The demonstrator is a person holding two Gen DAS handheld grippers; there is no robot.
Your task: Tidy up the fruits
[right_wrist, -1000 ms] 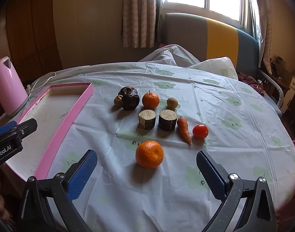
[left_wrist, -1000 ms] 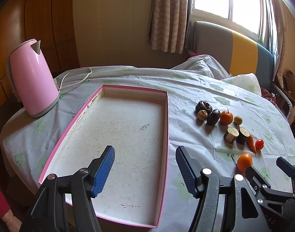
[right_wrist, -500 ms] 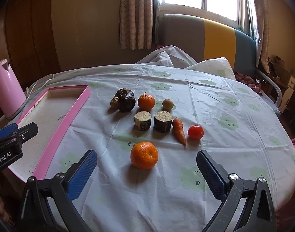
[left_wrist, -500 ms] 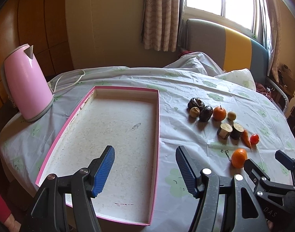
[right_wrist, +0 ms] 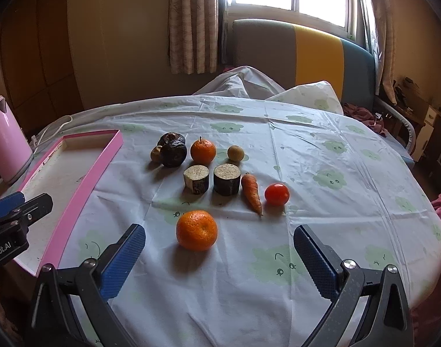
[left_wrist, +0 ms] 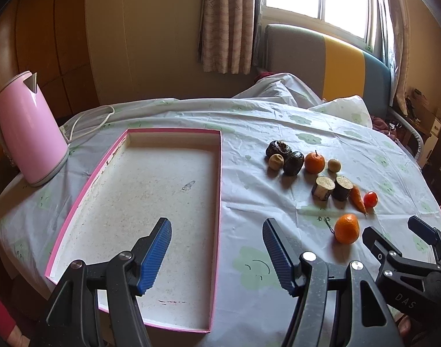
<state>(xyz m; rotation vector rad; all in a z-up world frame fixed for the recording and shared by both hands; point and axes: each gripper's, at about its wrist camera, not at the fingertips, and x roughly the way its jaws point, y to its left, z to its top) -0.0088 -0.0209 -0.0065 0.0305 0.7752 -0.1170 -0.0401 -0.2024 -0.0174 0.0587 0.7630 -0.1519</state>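
Note:
A near orange (right_wrist: 196, 230) lies on the tablecloth between my right gripper's (right_wrist: 219, 256) open fingers, a little ahead of them. Behind it lie two cut root chunks (right_wrist: 196, 179), a carrot (right_wrist: 251, 191), a tomato (right_wrist: 276, 194), a second orange (right_wrist: 203, 151), two dark wrinkled fruits (right_wrist: 173, 152) and two small brown fruits (right_wrist: 235, 153). My left gripper (left_wrist: 216, 250) is open and empty over the right rim of the empty pink tray (left_wrist: 219, 173). The near orange also shows in the left wrist view (left_wrist: 347, 228), with the right gripper (left_wrist: 400, 244) beside it.
A pink kettle (left_wrist: 29, 128) with a white cord stands left of the tray at the table's edge. A striped sofa (right_wrist: 301, 57) and a window are behind the table. The table's edge curves off at the right.
Both grippers have drawn back slightly and turned a little; the fruits sit a bit lower and nearer the frame centre. Both stay open; nothing on the table has moved.

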